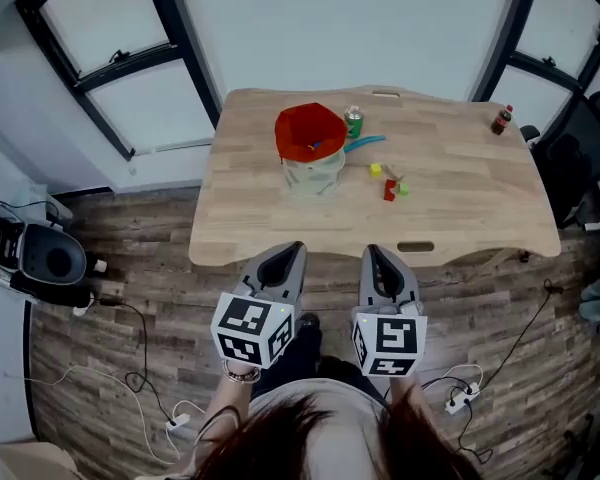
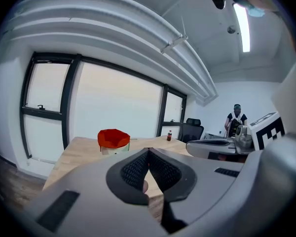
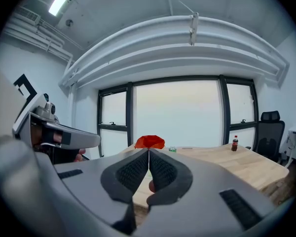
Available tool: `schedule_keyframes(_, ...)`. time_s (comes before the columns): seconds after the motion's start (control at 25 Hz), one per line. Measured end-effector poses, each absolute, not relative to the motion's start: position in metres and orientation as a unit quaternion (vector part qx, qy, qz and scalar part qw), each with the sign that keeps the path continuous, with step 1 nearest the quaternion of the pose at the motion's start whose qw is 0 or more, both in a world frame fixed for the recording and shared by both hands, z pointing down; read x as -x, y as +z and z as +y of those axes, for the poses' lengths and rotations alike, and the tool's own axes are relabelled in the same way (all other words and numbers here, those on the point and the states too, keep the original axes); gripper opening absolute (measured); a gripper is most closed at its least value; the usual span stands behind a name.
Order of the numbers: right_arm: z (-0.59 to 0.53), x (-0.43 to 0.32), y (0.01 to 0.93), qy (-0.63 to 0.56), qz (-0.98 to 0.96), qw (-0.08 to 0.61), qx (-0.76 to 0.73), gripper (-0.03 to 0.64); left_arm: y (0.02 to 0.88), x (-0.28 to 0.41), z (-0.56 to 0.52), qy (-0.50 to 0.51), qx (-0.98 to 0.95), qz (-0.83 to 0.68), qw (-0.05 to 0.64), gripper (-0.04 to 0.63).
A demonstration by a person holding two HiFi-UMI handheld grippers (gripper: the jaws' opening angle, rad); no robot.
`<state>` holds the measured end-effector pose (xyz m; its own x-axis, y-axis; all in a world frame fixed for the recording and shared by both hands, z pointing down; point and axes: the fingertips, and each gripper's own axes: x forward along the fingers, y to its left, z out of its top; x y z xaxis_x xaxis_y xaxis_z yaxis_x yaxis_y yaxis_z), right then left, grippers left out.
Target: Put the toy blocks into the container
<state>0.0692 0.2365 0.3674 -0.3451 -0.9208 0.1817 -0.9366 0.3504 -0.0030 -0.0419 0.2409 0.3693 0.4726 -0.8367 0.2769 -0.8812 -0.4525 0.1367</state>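
Since no block had yet been picked up, the left tongs [image 1: 296, 248] and the right tongs [image 1: 371, 252] were both closed and empty, held side by side short of the tabletop [image 1: 470, 203]. The blocks [image 1: 389, 190] lay loose near the container [image 1: 313, 175], on its right, probably within easier reach of the right tongs.

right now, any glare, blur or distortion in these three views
Head view: even light, sharp; the toy blocks are small but distinct on the table. Left gripper view: heavy fisheye, dark corners, ceiling light glares, windows blown white. Right gripper view: same fisheye, washed-out windows, red container tiny.
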Motion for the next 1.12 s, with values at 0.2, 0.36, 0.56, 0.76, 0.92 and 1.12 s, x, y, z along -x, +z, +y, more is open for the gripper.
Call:
schedule_keyframes(0.2, 0.2, -0.061, 0.371, 0.063, -0.813, 0.07, -0.575, 0.032, 0.369, 0.046, 0.198, 0.087, -0.859, -0.488, 0.128, 0.011)
schedule_keyframes(0.36, 0.174, -0.05, 0.377, 0.075, -0.811, 0.069, -0.576, 0.032, 0.368, 0.051, 0.169, 0.09, -0.868, -0.474, 0.123, 0.011)
schedule_keyframes(0.56, 0.147, -0.041, 0.378, 0.079, -0.8, 0.068, -0.591, 0.032, 0.369, 0.059, 0.14, 0.091, -0.876, -0.457, 0.121, 0.011)
schedule_keyframes(0.76, 0.131, -0.04, 0.378, 0.085, -0.784, 0.069, -0.612, 0.032, 0.369, 0.066, 0.124, 0.093, -0.881, -0.448, 0.117, 0.011)
schedule_keyframes(0.92, 0.124, -0.043, 0.382, 0.091, -0.774, 0.071, -0.622, 0.032, 0.371, 0.071, 0.117, 0.088, -0.884, -0.443, 0.124, 0.011)
schedule_keyframes(1.12, 0.115, -0.054, 0.389, 0.089, -0.765, 0.084, -0.633, 0.032, 0.374, 0.065, 0.106, 0.085, -0.888, -0.433, 0.129, 0.011)
